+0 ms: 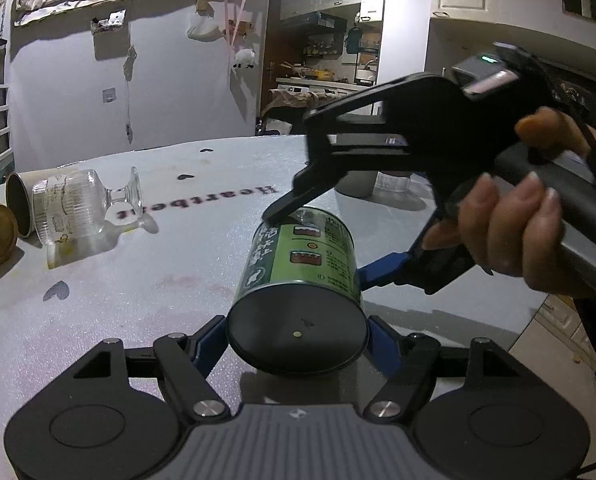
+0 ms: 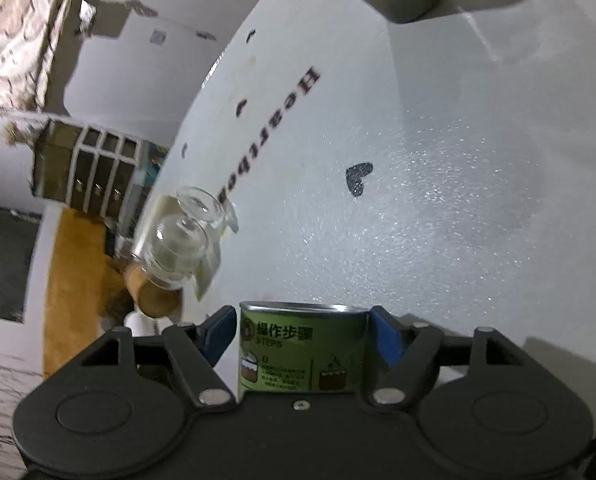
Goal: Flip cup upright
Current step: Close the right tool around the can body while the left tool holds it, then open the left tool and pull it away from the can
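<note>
A green cup with printed labels [image 1: 301, 256] is tilted above the white table [image 1: 158, 280], its dark round base facing the left wrist camera. My right gripper [image 1: 317, 240] comes in from the right and is shut on the cup's far end. The right wrist view shows the cup [image 2: 301, 344] held between the blue pads [image 2: 385, 336]. My left gripper [image 1: 298, 336] has its blue fingers [image 1: 210, 344] on either side of the cup's base; I cannot tell whether they touch it.
A clear glass cup [image 1: 74, 208] lies on its side at the left of the table, also in the right wrist view [image 2: 178, 248]. Brown paper cups [image 1: 2, 224] lie beside it. A grey cup [image 1: 357, 184] and a glass stand at the far side.
</note>
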Demonstrator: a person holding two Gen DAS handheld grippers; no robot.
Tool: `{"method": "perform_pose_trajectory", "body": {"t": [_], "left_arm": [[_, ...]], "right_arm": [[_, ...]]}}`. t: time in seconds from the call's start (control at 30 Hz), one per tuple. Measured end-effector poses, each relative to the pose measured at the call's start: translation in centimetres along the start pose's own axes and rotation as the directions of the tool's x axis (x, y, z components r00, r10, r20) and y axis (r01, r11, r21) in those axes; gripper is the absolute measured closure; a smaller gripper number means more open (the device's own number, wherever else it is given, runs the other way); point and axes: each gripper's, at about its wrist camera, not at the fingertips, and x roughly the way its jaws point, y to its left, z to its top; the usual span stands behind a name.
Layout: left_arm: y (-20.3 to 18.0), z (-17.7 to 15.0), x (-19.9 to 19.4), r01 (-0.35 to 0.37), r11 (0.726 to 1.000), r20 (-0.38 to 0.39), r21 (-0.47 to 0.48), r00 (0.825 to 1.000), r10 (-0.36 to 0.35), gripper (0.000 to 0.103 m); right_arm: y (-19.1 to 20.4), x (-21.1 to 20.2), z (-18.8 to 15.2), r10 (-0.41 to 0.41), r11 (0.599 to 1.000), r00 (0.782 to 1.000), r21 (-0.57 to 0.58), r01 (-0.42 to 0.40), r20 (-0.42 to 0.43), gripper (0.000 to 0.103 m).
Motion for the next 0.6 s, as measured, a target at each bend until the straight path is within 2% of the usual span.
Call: {"method": "perform_pose_trajectory", "body": {"t": [0.1,0.23,0.4,0.53,0.6], "left_arm": [[0.3,0.1,-0.1,0.015,1.000,-0.005,-0.002,1.000,-0.015,0.028],[0.1,-0.1,0.2,0.030,1.000,-0.018,0.009,0.999,-0.030,0.028],[0.1,-0.2,1.0,0.030,0.999,-0.023,-0.012,0.999,-0.030,0.028],[0.5,-0.4,0.9,0.016,0.998,-0.010,-0.057,1.000,-0.017,0.006],[0.7,-0.4,0.6,0.013,0.998,0.002,-0.067,1.000,-0.013,0.006]], "right_arm": [[0.7,0.4,0.3,-0.024,0.998,0.999,-0.057,0.022,-0.027,0.027],[2.5,-1.1,-0.2,-0.022,0.972,1.000,-0.236,0.017,-0.020,0.028],[5.2,-3.5,-2.0,-0.055,0.881,0.998,-0.468,0.069,0.043,0.029],[6.4,-4.1,-2.6,-0.089,0.794,0.988,-0.590,0.145,0.123,0.029],[7.0,-4.1,-2.4,-0.098,0.747,0.975,-0.633,0.204,0.198,0.029]]}}
